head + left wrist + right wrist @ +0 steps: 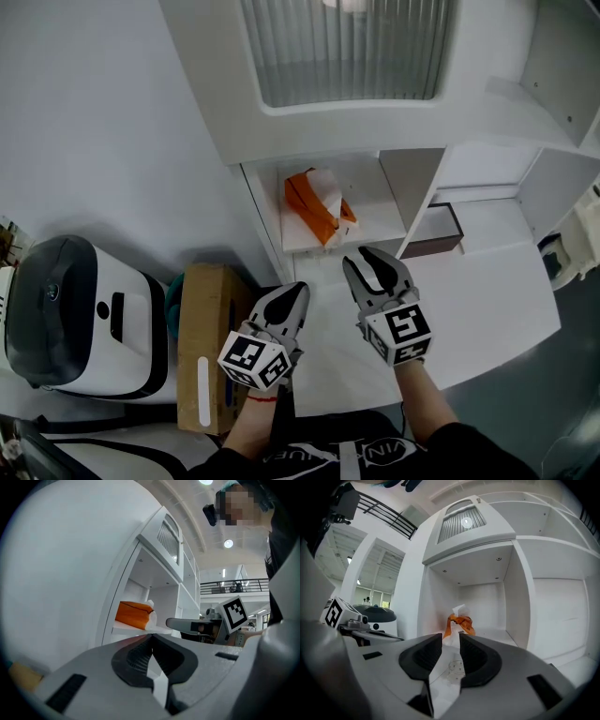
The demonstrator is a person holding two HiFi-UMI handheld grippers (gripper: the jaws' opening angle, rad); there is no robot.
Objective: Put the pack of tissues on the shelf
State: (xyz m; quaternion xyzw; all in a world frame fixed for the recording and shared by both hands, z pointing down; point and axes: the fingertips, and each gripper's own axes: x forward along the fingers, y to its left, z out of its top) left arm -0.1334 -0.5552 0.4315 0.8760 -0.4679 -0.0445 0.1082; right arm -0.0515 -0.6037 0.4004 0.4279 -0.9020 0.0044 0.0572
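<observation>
Currently: right gripper [450, 638], jaws parted, nothing pressed between the pads. Left gripper [152, 638], jaws closed tip to tip, empty. Orange-and-white pack of tissues [317, 204] lying on the white shelf [380, 202], left compartment, just beyond the right gripper's tips. Both grippers side by side over the white table [487, 291]

Pack of tissues [319, 206]: lay on the shelf [382, 211], in the unit's left compartment. Small box [441, 230]: stood in the compartment to its right. Left gripper [298, 289] and right gripper [367, 255]: side by side, nearer than the shelf, apart from the pack. Cardboard box [208, 319]: left of the grippers. Appliance [84, 319]: further left.
</observation>
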